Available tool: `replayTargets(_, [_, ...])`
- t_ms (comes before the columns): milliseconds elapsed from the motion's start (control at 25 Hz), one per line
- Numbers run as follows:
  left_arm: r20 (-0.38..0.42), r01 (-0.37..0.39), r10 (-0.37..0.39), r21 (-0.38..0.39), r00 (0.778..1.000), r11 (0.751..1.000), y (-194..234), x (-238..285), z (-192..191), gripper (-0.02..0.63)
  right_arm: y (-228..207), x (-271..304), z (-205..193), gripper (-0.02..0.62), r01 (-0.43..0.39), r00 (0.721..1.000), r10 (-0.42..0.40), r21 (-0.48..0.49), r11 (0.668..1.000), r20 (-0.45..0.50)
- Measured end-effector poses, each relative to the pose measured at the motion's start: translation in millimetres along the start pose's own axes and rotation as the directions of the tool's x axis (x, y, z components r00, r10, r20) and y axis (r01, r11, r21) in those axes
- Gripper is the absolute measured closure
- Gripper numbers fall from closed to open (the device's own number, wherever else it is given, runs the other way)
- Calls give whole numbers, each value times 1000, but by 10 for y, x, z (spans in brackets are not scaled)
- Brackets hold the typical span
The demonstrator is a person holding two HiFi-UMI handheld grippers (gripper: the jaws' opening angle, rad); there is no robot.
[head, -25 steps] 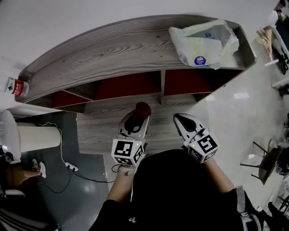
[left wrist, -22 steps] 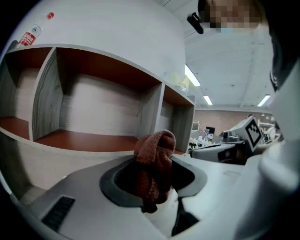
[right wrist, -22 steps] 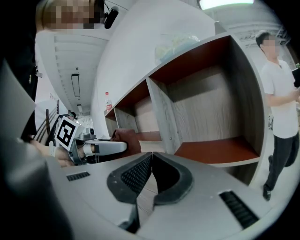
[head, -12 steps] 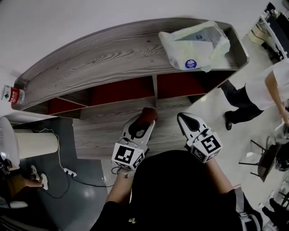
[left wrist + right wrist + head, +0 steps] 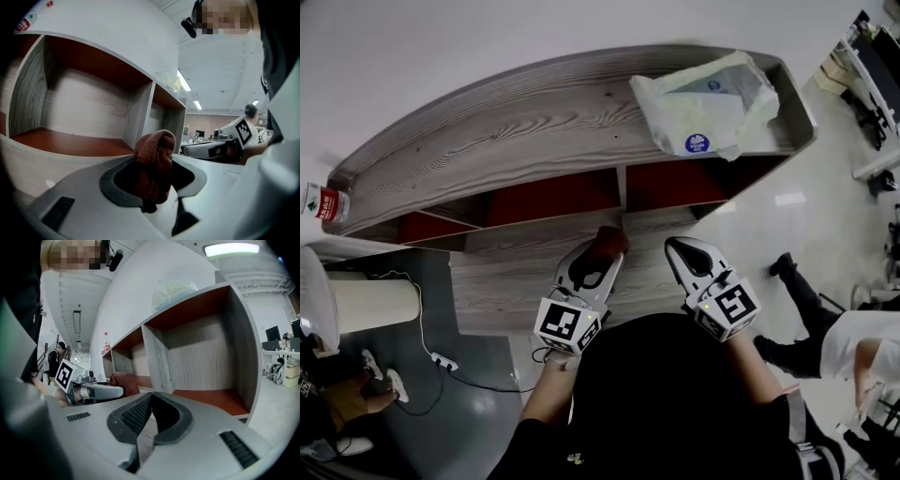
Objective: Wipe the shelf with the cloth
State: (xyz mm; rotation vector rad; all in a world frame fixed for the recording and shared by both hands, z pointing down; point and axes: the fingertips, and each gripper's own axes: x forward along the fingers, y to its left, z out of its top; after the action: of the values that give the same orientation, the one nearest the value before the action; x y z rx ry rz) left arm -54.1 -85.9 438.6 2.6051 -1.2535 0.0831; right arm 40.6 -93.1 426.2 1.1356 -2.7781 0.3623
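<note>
Bystander (image 5: 853, 339) now nearer right gripper (image 5: 677, 247)

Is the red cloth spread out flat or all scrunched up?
Scrunched up. The cloth is a bunched lump pinched between the left gripper's jaws, poking up above them, not laid flat.

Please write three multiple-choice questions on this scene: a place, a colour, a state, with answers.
1. Where does the plastic bag lie? A on top of the shelf; B in a compartment; C on the floor.
2. What colour is the cloth? A white; B reddish brown; C blue.
3. How do the jaws of the right gripper stand? A wide apart; B on the cloth; C together, empty.
Answers: 1 A, it lies on the top. 2 B, seen in the left gripper. 3 C, the tips meet with nothing between.
</note>
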Motion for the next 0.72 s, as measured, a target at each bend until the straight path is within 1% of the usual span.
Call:
replayTargets(160, [2,7,-7,-2,1000,1000,31,27,7,443,-15,38,-31,598,-6,1000,6,1,1000,-17])
replayTargets(320, [2,12,-12,1,1000,1000,69,60,27,443,-55,93,49,598,12,1000,-12,21,1000,3])
replayTargets(480, [7,20,-20,-1,1000,1000,94,103,50,443,-67,100,-39,598,-14,1000,14,-12,1000,-24])
replayTargets(720, [6,32,-32,-1,999,999,96,160,67,443,-145,139,73,598,17,1000,-17,11,1000,4])
